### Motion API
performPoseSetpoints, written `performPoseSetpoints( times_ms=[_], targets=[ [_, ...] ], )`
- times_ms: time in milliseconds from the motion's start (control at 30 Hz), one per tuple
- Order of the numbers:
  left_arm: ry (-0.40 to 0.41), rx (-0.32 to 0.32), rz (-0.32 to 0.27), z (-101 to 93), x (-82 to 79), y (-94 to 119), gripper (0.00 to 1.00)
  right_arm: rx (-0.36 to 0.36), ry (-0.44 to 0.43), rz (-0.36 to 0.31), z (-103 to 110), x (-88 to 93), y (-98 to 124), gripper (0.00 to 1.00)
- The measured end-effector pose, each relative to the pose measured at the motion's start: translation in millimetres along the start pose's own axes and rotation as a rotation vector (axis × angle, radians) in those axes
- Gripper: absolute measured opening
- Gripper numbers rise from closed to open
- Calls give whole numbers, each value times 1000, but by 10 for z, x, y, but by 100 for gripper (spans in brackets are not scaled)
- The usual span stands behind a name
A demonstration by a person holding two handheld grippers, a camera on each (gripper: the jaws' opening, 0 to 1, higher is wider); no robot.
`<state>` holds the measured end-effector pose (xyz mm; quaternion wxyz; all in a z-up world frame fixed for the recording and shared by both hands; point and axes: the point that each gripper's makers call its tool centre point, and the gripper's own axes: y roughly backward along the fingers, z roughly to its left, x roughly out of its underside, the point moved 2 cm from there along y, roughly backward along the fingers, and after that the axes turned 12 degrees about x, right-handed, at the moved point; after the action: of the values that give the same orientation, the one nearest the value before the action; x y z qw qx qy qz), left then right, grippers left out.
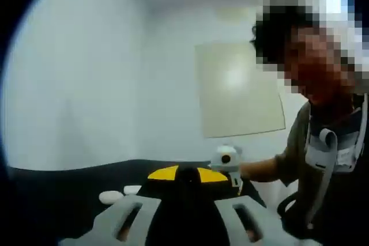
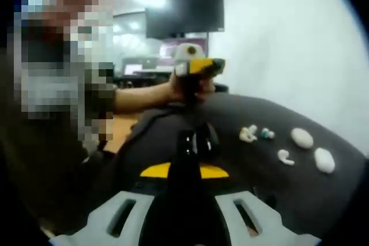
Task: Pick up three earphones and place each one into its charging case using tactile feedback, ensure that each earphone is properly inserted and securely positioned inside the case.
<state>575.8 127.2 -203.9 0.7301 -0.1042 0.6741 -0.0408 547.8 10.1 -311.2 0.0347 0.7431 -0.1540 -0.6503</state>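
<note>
Facing each other across a dark surface (image 2: 323, 200), the 2 hand-held grippers are both raised above it. In the right gripper view, the right hand-held gripper (image 2: 193, 142) rises from the bottom; its jaws meet in a narrow dark column with no gap visible and nothing between them, so it reads as closed and empty. Beyond it, the left hand-held gripper (image 2: 193, 87) is held up in a person's hand (image 2: 187, 90) past the far edge of the surface; from this angle I cannot tell how its jaws stand. To the right lie the task items: 2 white oval charging cases (image 2: 302, 137), the other (image 2: 324, 160) nearer the right edge of the surface, 1 white earphone (image 2: 284, 156) just beside them, and a small cluster of a white earphone (image 2: 248, 134) with a teal-tipped piece (image 2: 266, 134) slightly farther left. All rest apart from either hand-held gripper, with bare dark surface between the right hand-held gripper and the items. In the left gripper view, the left hand-held gripper (image 1: 187, 180) shows its grey frame and yellow plates, but the jaw tips merge into darkness and their state cannot be told. White objects (image 1: 110, 197), too blurred to identify, sit low on the surface (image 1: 57, 194) at left, and the right hand-held gripper (image 1: 230, 171) appears beyond, at the far edge, before a plain white wall (image 1: 86, 84).
</note>
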Motion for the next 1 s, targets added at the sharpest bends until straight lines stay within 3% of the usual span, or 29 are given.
performPoseSetpoints(
  times_ms=[167, 733, 1000],
  targets=[
    [-5, 13, -18, -28, -22, -17, 8, 0, 1, 0, -3, 0, -1, 18],
    [-27, 20, 1, -46, 5, -56, 8, 1, 3, 1, 11, 0, -7, 18],
    [-54, -52, 109, 112, 196, -132, 8, -5, -4, 2, 11, 4, -8, 18]
  ],
)
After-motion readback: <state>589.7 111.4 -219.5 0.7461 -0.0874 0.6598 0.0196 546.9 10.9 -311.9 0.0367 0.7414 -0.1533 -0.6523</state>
